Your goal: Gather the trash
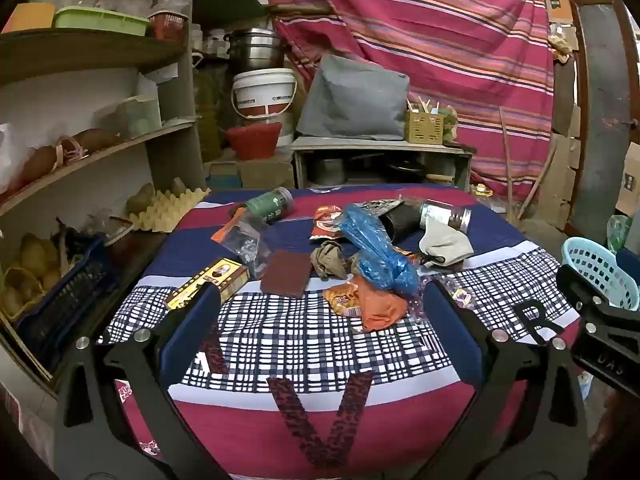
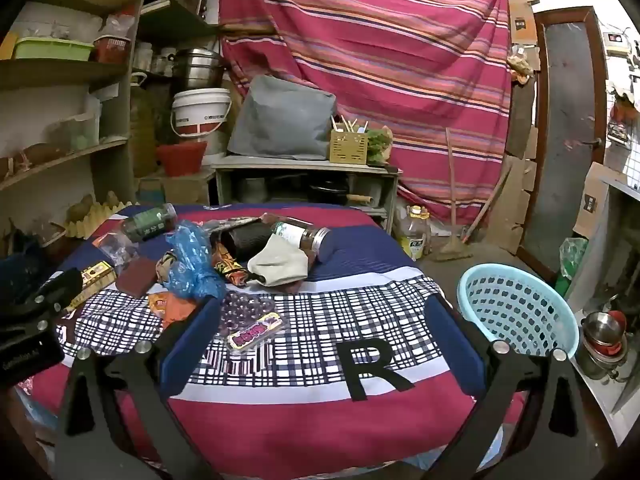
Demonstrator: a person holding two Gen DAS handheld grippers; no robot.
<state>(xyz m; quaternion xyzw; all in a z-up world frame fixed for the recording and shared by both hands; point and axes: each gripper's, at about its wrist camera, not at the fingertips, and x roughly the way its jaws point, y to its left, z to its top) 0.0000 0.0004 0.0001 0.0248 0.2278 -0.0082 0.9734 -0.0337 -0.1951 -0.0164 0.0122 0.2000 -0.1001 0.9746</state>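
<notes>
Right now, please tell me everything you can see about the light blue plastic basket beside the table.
The light blue plastic basket is round, with a smooth rolled rim and walls pierced by rows of small square holes. It stands mouth up, tilted slightly toward the camera, off the right edge of the cloth-covered table, and it looks lower than the tabletop. What it rests on is hidden. No trash shows inside it. Stacked steel bowls sit just to its right. Neither gripper touches it.

Table (image 1: 320, 420) under a striped and plaid cloth (image 2: 304, 412) with a black "R" patch (image 2: 374, 368). Lying on it, clustered at the far half: blue plastic bag (image 1: 376, 248), two jars on their sides (image 1: 269, 203) (image 1: 446, 214), orange wrapper (image 1: 362, 300), brown pad (image 1: 287, 273), yellow-black box (image 1: 208, 282), grey cloth (image 1: 444, 244).
</notes>
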